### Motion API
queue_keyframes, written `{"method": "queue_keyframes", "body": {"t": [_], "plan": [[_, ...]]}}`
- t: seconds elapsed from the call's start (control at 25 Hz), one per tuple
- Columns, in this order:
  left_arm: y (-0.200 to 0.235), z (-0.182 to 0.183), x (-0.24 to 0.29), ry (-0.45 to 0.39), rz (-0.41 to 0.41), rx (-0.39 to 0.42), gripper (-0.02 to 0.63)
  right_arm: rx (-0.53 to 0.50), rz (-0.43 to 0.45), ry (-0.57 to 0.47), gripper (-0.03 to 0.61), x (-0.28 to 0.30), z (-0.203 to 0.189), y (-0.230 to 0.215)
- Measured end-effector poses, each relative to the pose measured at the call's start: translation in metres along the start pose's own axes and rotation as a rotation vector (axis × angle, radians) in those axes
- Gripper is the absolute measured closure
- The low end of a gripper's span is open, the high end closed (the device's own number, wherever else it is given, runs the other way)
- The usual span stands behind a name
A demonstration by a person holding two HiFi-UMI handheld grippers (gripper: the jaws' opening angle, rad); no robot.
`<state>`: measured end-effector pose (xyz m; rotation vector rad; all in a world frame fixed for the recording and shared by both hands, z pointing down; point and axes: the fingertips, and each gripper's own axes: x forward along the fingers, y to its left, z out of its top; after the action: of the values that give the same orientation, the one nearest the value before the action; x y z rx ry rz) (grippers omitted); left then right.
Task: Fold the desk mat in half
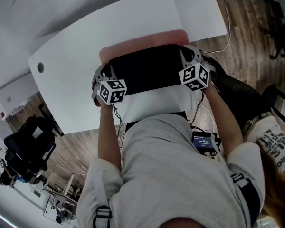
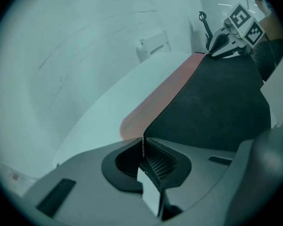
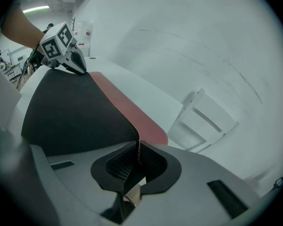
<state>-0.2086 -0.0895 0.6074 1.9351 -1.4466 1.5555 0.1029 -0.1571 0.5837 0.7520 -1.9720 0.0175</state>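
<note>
Desk mat [image 1: 142,70] on table [image 1: 76,46], left gripper [image 2: 144,147] and right gripper [image 3: 138,149] jaws clenched on its folded-over edge, open table beyond

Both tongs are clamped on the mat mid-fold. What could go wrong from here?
1. The left tongs and right tongs each pinch only a thin bite at the edge of the desk mat, so it may slip out as it is carried over.
2. A pink strip shows beyond the folded-over half, so releasing now would likely leave the fold short.
</note>
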Motion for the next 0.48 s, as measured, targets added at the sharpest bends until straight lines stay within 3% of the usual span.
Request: {"method": "queue_keyframes", "body": {"t": [0.48], "plan": [[0.0054, 0.0107, 0.0073, -0.008, 0.010, 0.005, 0.586, 0.002, -0.012, -0.005, 0.526, 0.0062, 0.0026, -0.0111]]}}
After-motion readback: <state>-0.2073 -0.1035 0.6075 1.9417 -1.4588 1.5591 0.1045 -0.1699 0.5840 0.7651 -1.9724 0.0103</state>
